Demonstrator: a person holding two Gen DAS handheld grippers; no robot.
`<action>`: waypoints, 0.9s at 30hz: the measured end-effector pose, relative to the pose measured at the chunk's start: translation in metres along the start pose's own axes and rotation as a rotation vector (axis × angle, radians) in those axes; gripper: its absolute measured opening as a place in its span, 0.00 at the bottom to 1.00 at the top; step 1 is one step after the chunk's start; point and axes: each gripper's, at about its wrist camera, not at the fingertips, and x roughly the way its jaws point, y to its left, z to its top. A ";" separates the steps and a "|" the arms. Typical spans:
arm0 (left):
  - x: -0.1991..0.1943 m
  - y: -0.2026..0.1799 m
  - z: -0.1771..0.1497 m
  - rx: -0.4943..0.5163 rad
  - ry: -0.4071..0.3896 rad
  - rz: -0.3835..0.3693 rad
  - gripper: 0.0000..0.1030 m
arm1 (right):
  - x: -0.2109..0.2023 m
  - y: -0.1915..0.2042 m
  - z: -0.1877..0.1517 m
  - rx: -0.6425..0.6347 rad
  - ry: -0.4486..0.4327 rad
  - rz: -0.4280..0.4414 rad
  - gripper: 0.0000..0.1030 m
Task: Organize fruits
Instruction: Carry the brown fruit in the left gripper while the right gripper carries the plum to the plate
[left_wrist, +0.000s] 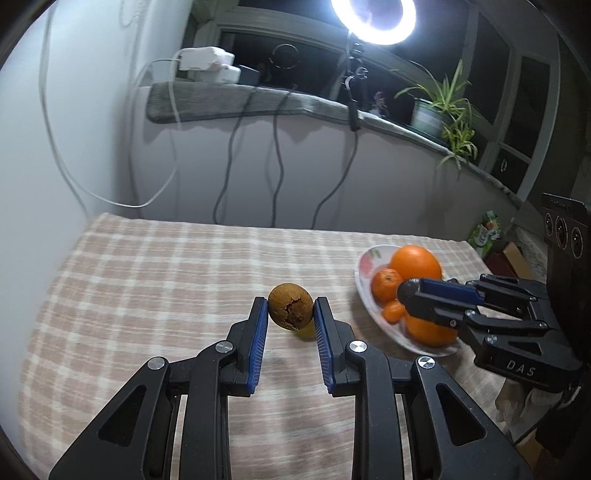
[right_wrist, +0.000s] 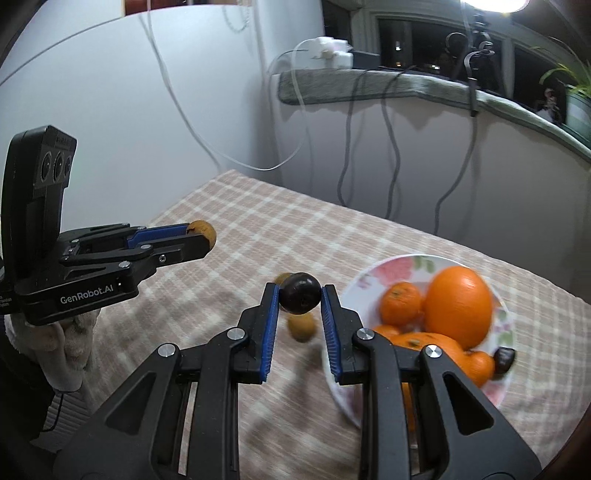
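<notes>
My left gripper (left_wrist: 290, 314) is shut on a brown round fruit with cracked skin (left_wrist: 288, 301), held above the checked tablecloth (left_wrist: 166, 280). From the right wrist view the same left gripper (right_wrist: 202, 236) shows at the left, the brown fruit (right_wrist: 207, 229) at its tips. My right gripper (right_wrist: 300, 297) is shut on a dark, glossy round fruit (right_wrist: 300, 290); in the left wrist view the right gripper (left_wrist: 408, 291) hovers over the flowered plate (left_wrist: 364, 295). The plate (right_wrist: 399, 264) holds a big orange (right_wrist: 458, 306), mandarins (right_wrist: 400, 302) and a dark fruit (right_wrist: 504, 360).
Two small brownish fruits (right_wrist: 301, 328) lie on the cloth below my right gripper. Cables (left_wrist: 277, 166) hang down the wall behind the table. The sill (left_wrist: 229, 99) carries chargers, a ring light (left_wrist: 373, 18) and a potted plant (left_wrist: 439, 110). A gloved hand (right_wrist: 70, 350) grips the left tool.
</notes>
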 end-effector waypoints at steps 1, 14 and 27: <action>0.002 -0.004 0.000 0.005 0.002 -0.006 0.23 | -0.003 -0.005 -0.001 0.009 -0.003 -0.008 0.24; 0.032 -0.052 0.006 0.054 0.042 -0.080 0.23 | -0.036 -0.072 -0.010 0.111 -0.031 -0.102 0.24; 0.054 -0.078 0.002 0.088 0.088 -0.100 0.23 | -0.030 -0.124 -0.021 0.204 -0.008 -0.152 0.24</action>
